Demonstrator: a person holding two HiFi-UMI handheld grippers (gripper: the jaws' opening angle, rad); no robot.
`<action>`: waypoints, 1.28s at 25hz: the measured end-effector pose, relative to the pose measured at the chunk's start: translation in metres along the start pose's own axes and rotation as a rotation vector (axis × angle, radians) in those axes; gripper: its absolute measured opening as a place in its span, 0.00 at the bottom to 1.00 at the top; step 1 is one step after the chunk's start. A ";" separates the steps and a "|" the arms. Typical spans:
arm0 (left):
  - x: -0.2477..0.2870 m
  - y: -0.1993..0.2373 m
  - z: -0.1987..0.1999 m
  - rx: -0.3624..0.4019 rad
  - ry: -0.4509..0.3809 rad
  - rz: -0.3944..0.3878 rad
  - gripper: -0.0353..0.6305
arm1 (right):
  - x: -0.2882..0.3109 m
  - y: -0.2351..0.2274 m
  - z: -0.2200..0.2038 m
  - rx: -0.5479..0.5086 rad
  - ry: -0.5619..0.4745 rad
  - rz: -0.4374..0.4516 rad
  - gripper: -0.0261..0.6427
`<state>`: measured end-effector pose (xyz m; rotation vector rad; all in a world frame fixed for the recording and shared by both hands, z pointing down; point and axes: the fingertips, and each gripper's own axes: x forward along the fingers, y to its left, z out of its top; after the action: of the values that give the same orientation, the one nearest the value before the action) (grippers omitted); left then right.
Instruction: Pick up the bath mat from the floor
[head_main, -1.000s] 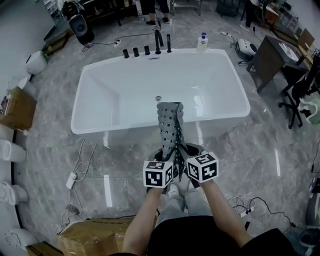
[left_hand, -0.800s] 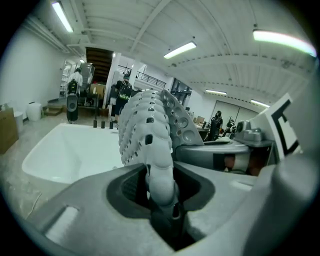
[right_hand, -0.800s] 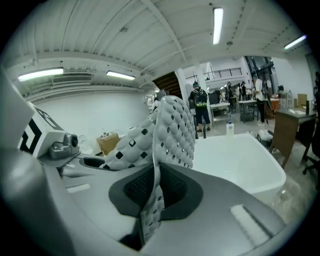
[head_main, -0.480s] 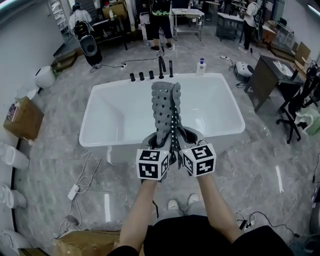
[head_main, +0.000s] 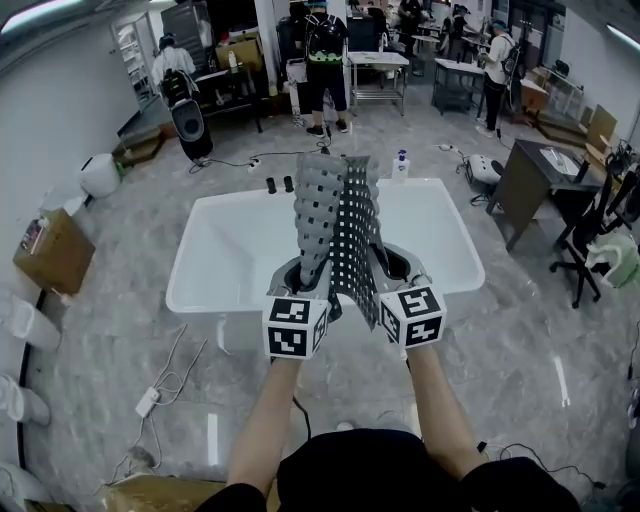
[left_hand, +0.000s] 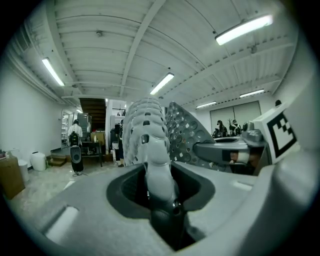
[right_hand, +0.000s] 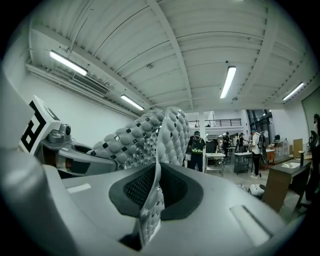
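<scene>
1. The grey marbled floor (head_main: 120, 260) is carrying the whole scene. No part of the mat is lying on it, and a few cables are trailing along its left side.
2. The white bathtub (head_main: 200, 295) is standing across the middle of the floor. In the head view the raised mat is showing in front of it, above its near rim.
3. The bath mat (head_main: 335, 220), grey, bubbled on one face and pierced with holes, is hanging in the air well clear of the floor. It is folding lengthways into two leaves that are standing up ahead of the tongs. The fold is probably coming from both grips sitting close together on the same near end. Going by this, the pickup is looking done or nearly so.
4. The left tongs (head_main: 303, 282) are clamping on a thick, bunched part of the mat's near end. Their jaws are standing slightly apart only because that bunch is filling them.
5. The right tongs (head_main: 395, 268) are pinching almost fully closed on a thin single edge of the mat, just beside the left pair, so the two are sharing the load.
6. The marker cubes (head_main: 293, 328) on the tongs are showing black-and-white square patterns, not words.
7. A small bottle (head_main: 402, 165) is sitting at the bathtub's far rim; its label is too small to read, and no brand is legible anywhere.
</scene>
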<state>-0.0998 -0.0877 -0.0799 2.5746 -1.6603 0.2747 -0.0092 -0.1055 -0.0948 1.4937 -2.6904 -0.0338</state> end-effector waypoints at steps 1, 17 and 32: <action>0.000 -0.002 0.003 0.005 -0.010 0.004 0.23 | -0.001 -0.003 0.002 -0.011 -0.005 -0.006 0.07; 0.016 -0.012 0.022 0.037 -0.077 -0.027 0.23 | 0.005 -0.020 0.011 -0.052 -0.053 -0.030 0.07; 0.012 -0.007 0.027 0.009 -0.099 -0.036 0.23 | 0.008 -0.016 0.018 -0.071 -0.049 -0.045 0.07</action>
<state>-0.0856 -0.0992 -0.1038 2.6630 -1.6448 0.1554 -0.0010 -0.1212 -0.1134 1.5522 -2.6624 -0.1681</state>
